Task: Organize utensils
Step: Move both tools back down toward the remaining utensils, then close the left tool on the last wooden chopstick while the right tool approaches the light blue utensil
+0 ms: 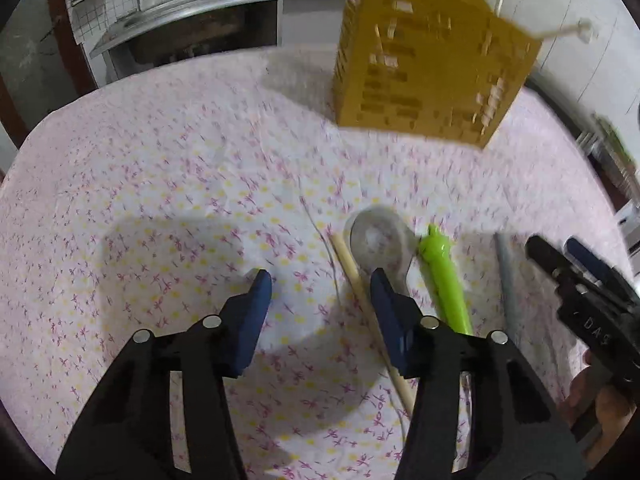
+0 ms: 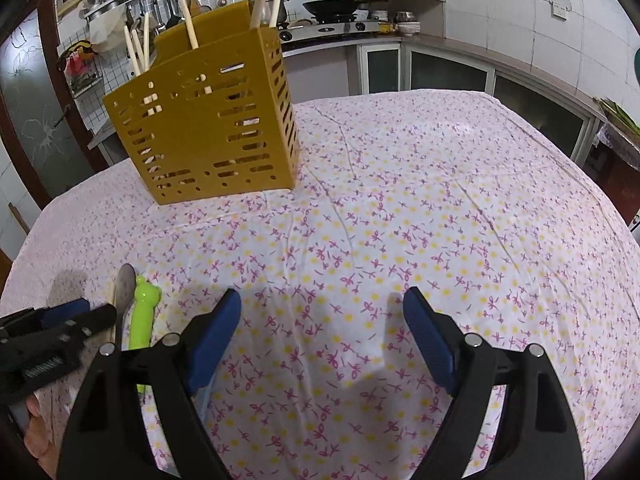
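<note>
Two hand-held grippers, left (image 1: 320,284) and right (image 2: 322,306), both agape, empty, above tablecloth (image 2: 400,208).

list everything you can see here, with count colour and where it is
utensil holder: one, yellow, slotted, far left part of the table, pale sticks standing in it
spoon: one, metal, on the cloth just ahead of the left hand-held gripper
chopstick: one, pale wood, flat on the cloth along the spoon's left side
green utensil: one, bright green, animal-shaped end, right of the spoon
grey utensil: one, grey, only part shows, right of the green one
tablecloth: one, white with pink and yellow flowers, covers the table
stove: one, dark pan on it, counter behind
left hand-held gripper: one, black, blue pads, nothing between them
right hand-held gripper: one, black, blue pads, open over bare cloth
</note>
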The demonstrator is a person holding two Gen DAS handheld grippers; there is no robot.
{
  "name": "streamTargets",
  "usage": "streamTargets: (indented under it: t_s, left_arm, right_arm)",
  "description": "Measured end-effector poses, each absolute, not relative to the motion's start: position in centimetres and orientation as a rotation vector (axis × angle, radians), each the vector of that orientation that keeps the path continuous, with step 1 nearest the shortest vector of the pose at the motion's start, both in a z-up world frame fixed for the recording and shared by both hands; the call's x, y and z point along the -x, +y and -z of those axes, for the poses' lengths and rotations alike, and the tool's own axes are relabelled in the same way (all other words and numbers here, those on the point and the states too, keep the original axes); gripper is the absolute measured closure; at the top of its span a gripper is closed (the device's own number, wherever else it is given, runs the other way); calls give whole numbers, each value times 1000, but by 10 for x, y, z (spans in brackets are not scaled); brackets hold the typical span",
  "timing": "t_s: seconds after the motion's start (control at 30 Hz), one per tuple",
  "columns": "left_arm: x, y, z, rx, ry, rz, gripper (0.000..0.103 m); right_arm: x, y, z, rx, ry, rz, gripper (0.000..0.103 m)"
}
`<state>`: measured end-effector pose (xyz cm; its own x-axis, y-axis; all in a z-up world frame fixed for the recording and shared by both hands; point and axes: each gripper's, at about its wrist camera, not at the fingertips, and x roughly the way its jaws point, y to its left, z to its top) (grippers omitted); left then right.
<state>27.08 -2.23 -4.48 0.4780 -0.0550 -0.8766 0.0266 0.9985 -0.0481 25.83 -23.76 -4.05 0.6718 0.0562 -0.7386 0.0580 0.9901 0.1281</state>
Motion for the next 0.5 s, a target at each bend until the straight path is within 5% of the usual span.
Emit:
streamTargets:
  t_s: [0.17,0.27,0.33,0.5]
  left_arm:
    - [-276,-33,46,3,1075,-10,54]
    - [-274,-35,45,-17,1052,-7,67]
    - [-272,-35,44,-29,1047,4,85]
    - [-272,-27,40,-67,1047,73,92]
  right_arm:
    - [-259,-246,42,-175,849,5,21]
    - [-259,-254,45,-210,855,3,21]
    - [-259,-255,46,-215,856,3,21]
    - [-259,-248,46,-183,862,5,21]
